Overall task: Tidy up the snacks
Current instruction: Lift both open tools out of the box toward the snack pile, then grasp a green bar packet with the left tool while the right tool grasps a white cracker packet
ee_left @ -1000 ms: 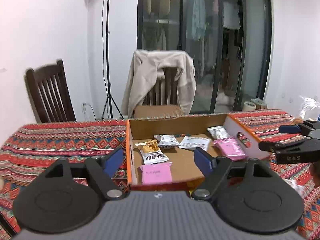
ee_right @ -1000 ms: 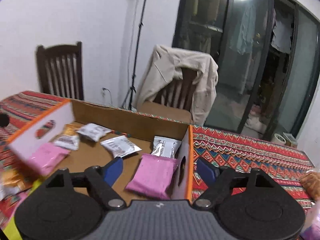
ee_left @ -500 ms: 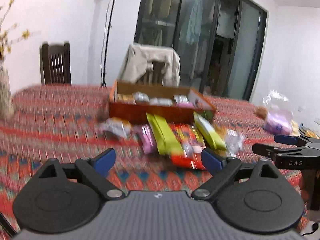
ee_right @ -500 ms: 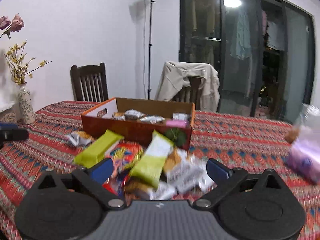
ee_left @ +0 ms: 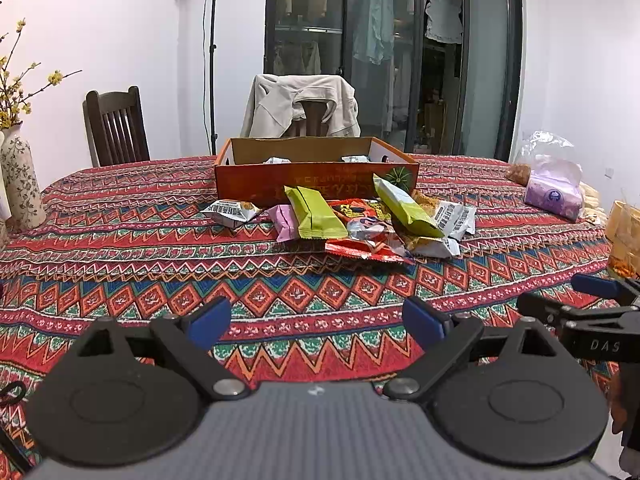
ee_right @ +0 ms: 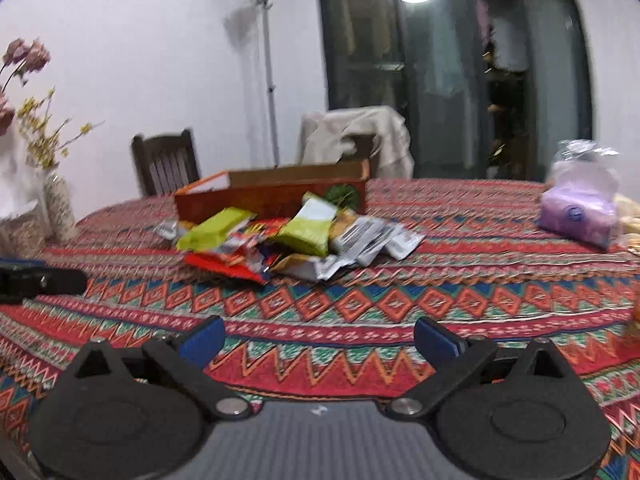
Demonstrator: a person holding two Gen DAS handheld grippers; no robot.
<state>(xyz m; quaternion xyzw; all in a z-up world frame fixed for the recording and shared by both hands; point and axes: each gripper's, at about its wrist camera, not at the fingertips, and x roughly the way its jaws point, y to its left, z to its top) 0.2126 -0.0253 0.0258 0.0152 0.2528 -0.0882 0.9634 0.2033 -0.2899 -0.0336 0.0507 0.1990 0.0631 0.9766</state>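
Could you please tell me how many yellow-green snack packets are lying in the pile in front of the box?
2: one yellow-green packet on the pile's left, the other on its right, leaning against the cardboard box. More could be buried.

We see the snack packets (ee_left: pixel 360 220) piled on the tablecloth (ee_left: pixel 160 248) just before the box (ee_left: pixel 316 184), chairs behind it, vase (ee_left: pixel 20 184) far left, bag (ee_left: pixel 554 184) right.

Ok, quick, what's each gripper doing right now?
Left gripper: open, empty, jaws just widened.
Right gripper: open, empty, jaws just widened.
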